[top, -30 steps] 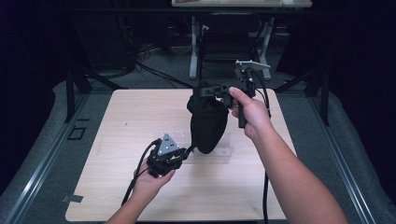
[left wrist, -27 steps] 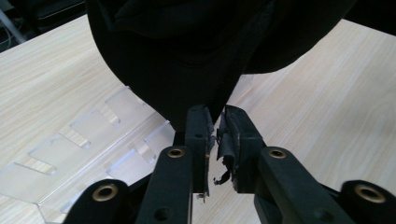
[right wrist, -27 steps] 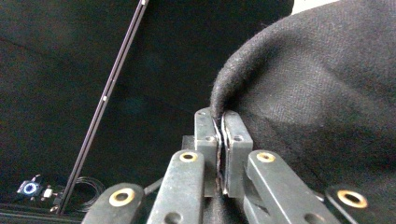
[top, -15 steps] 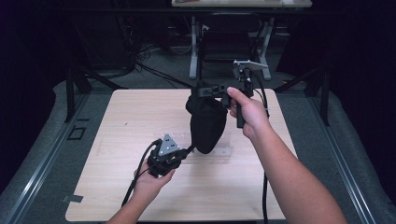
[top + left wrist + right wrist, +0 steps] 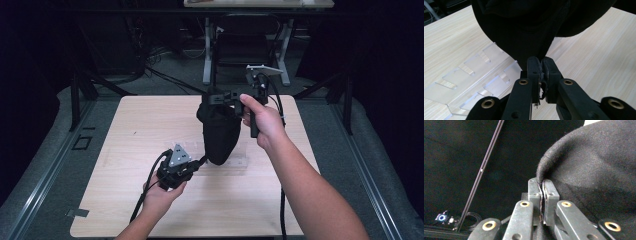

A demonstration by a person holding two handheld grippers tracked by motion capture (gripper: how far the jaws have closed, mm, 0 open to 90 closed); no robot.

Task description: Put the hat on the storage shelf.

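Black cloth (image 5: 220, 135) is pinched shut at its top edge by the right gripper (image 5: 212, 99) and, with jaws just closing, at its bottom tip by the left gripper (image 5: 542, 67). Thin bites; slippage is likely if the cloth is pulled taut.

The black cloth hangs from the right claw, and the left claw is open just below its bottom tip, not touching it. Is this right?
Not quite. The left claw is not open: the left gripper view shows its jaws closed on the bottom tip of the black cloth, pinching it. The rest holds: the cloth hangs from the right claw, as the high view shows.
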